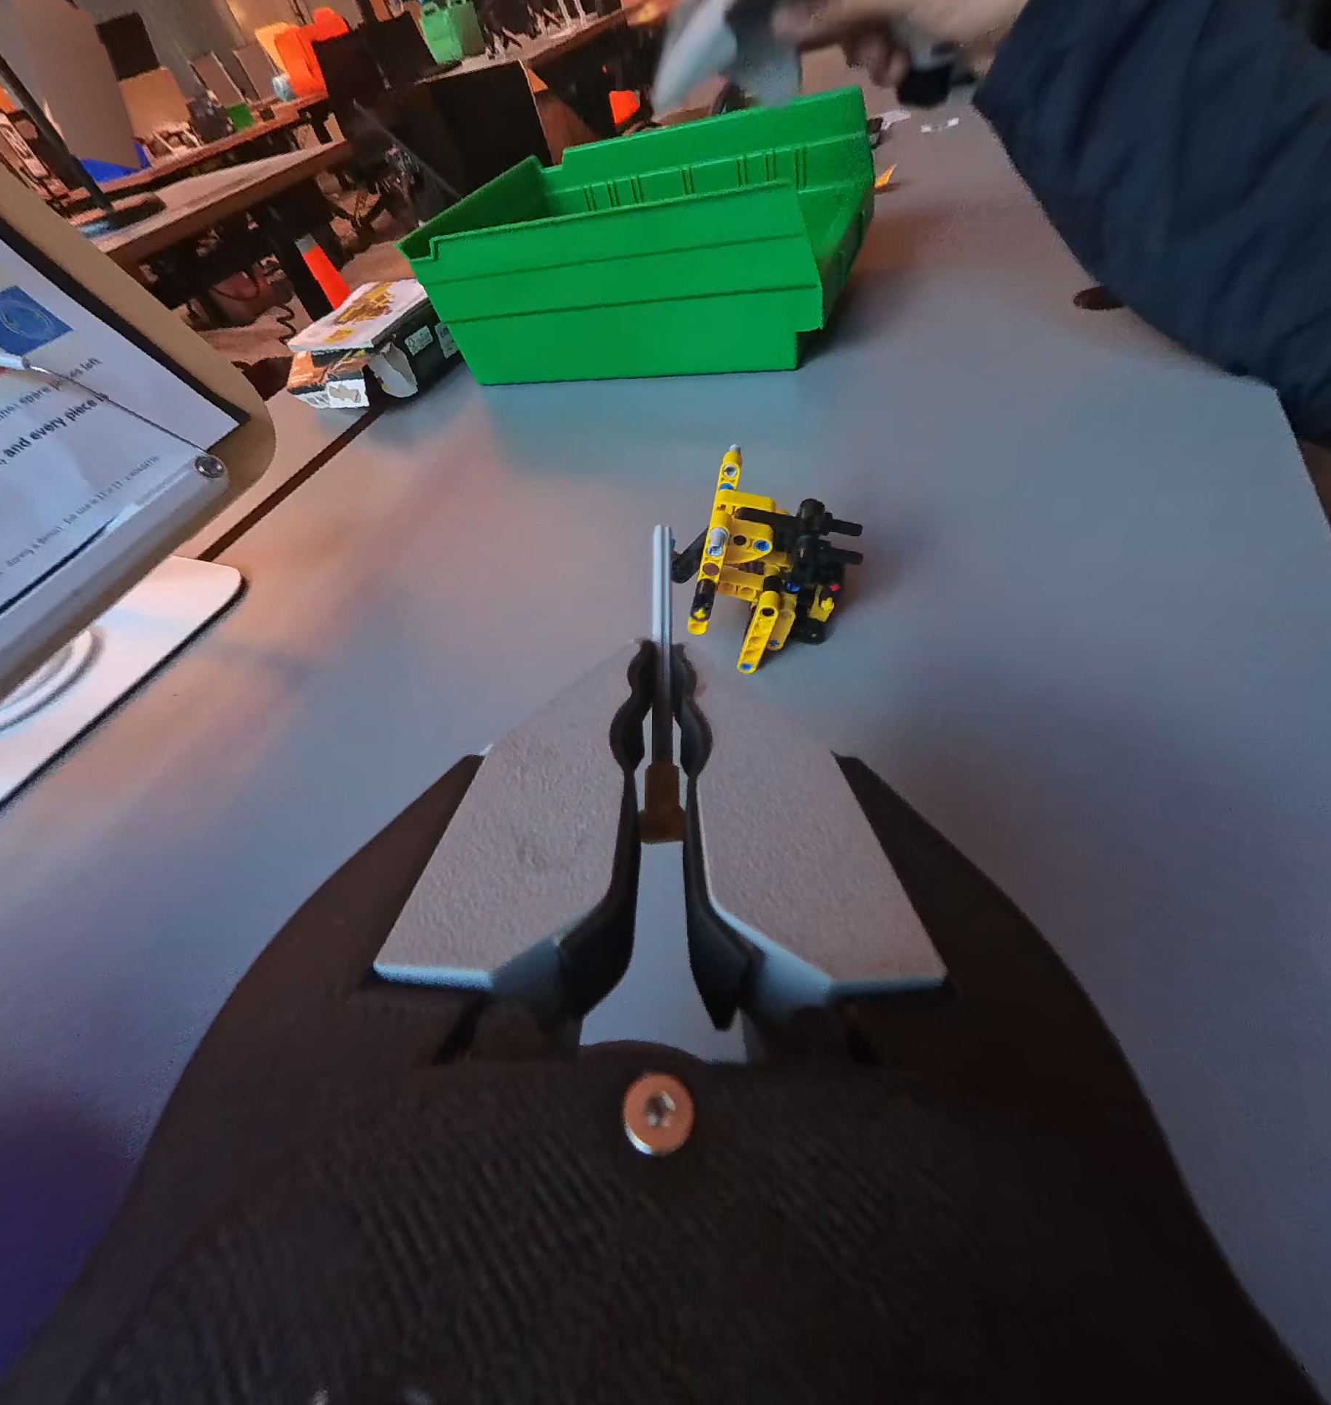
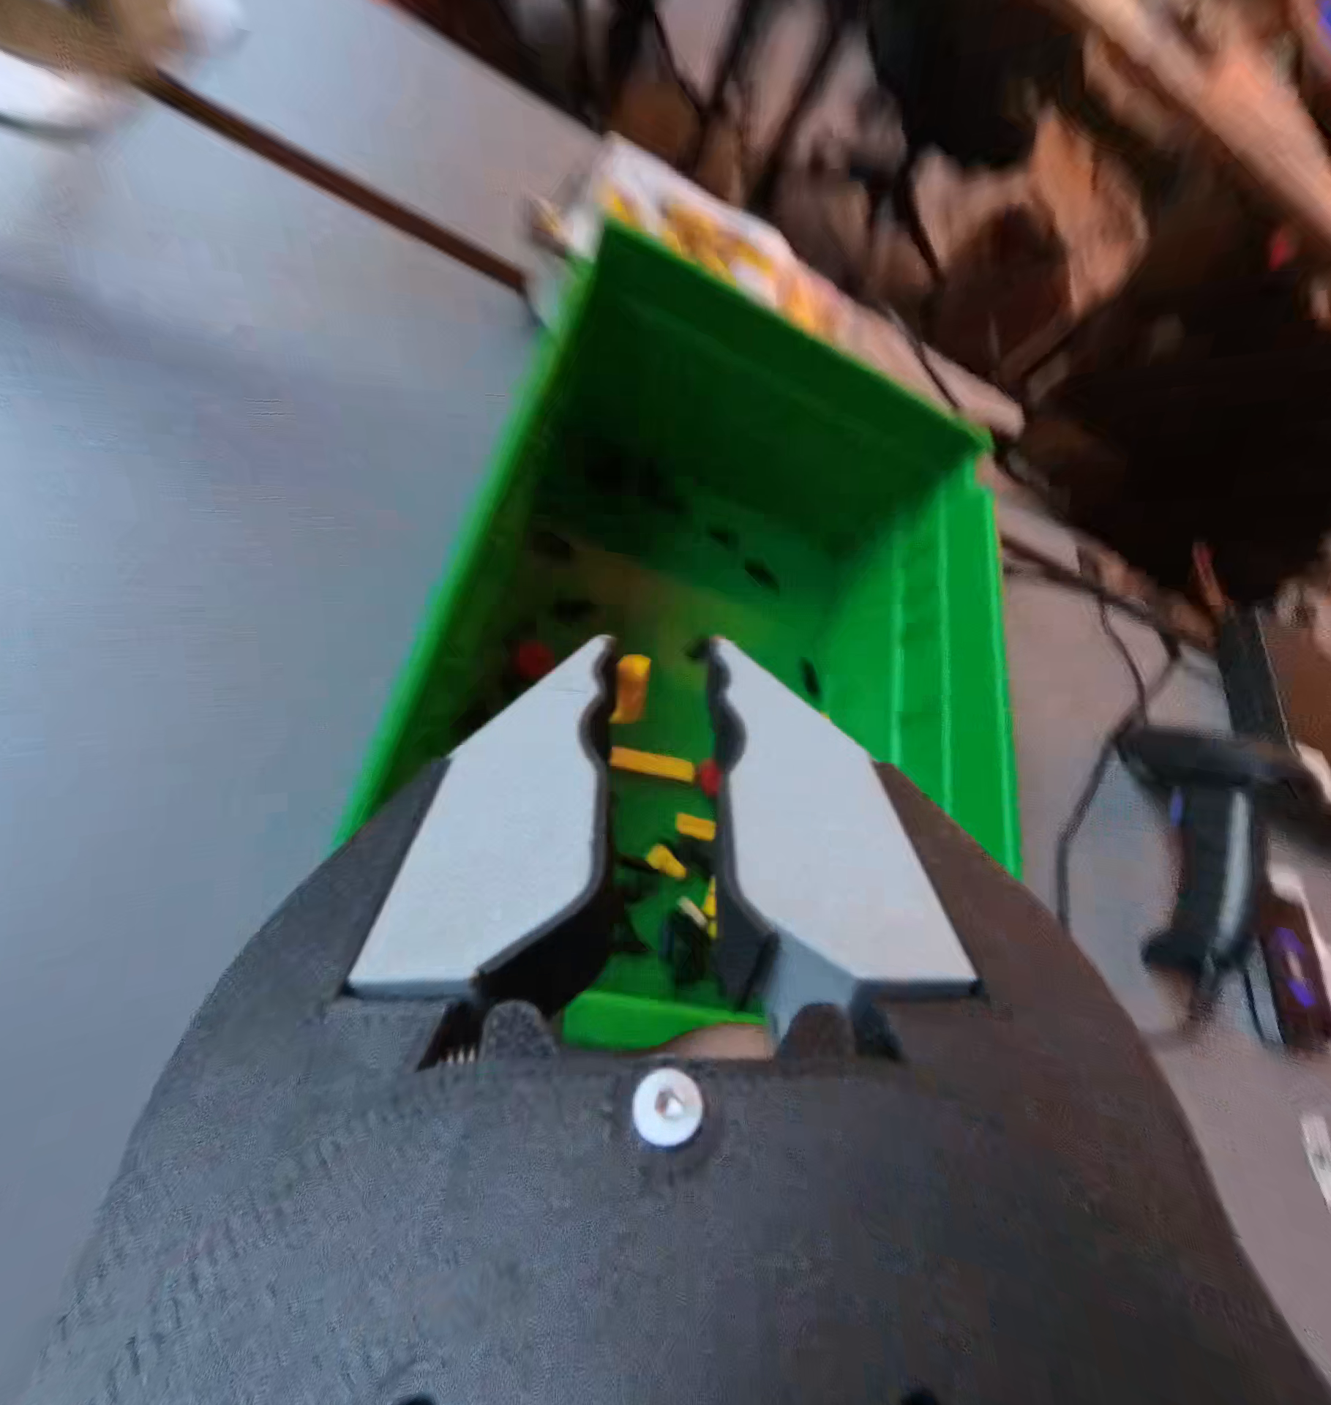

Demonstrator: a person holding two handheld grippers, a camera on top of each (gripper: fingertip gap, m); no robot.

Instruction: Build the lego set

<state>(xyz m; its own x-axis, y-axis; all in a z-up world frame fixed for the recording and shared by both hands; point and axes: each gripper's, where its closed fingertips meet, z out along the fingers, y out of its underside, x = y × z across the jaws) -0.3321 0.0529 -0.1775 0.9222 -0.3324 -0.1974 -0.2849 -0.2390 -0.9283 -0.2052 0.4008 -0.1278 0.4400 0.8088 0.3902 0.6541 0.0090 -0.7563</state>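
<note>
Grey tabletop (image 1: 1027, 760) fills my view, with workshop benches behind. On it sits my green bin (image 1: 632, 304), and from the right wrist view I see loose yellow, red and black pieces (image 2: 651, 764) scattered on its floor. My right gripper (image 2: 662, 646) hangs over the bin, tilted down into it, jaws parted around nothing. My left gripper (image 1: 663, 658) is level and low, clamped on a grey axle (image 1: 662, 585) that points toward the yellow-and-black lego model (image 1: 768, 562) standing just beyond.
</note>
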